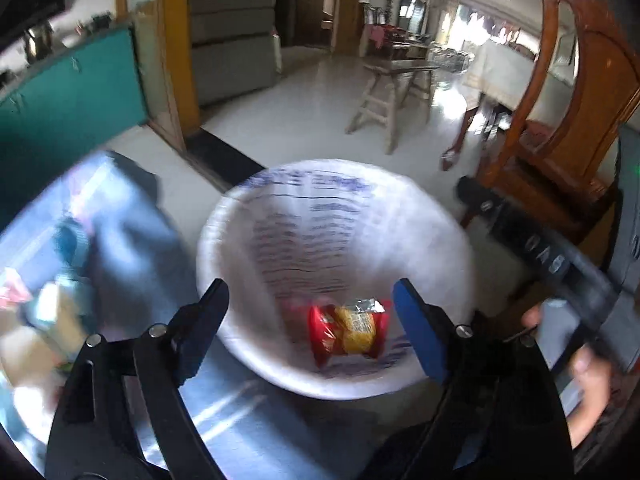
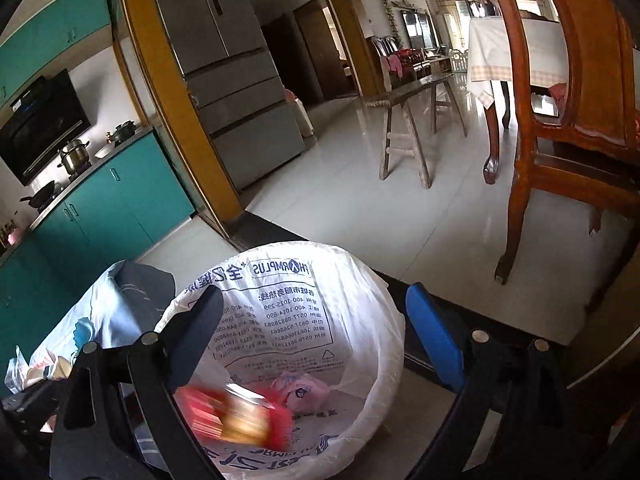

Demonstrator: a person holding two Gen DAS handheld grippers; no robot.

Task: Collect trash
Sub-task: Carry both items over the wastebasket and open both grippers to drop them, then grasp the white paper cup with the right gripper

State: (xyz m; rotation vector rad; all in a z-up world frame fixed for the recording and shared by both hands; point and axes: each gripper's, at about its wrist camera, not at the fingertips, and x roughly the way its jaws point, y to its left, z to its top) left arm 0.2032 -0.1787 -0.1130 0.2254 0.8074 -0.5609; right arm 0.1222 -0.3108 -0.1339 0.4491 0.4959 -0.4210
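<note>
Both grippers are hovering over the bin [image 2: 372, 304] with jaws spread wide and nothing between them: left gripper [image 1: 310, 312], right gripper [image 2: 316, 328]. The red-and-yellow wrapper [image 1: 347, 334] is showing inside the bin near the bottom, blurred in the right view, beside a pink crumpled bag [image 2: 304, 394]. Risk, as I'm judging it: the thin, glossy white printed liner [image 2: 280, 292] is sitting loose on the round rim, so a finger catching it could be dragging it inward or tipping the light bin.

Thin white plastic bin liner [image 2: 360, 288], glossy tiled floor [image 2: 360, 200], polished wooden chair [image 2: 560, 120].
</note>
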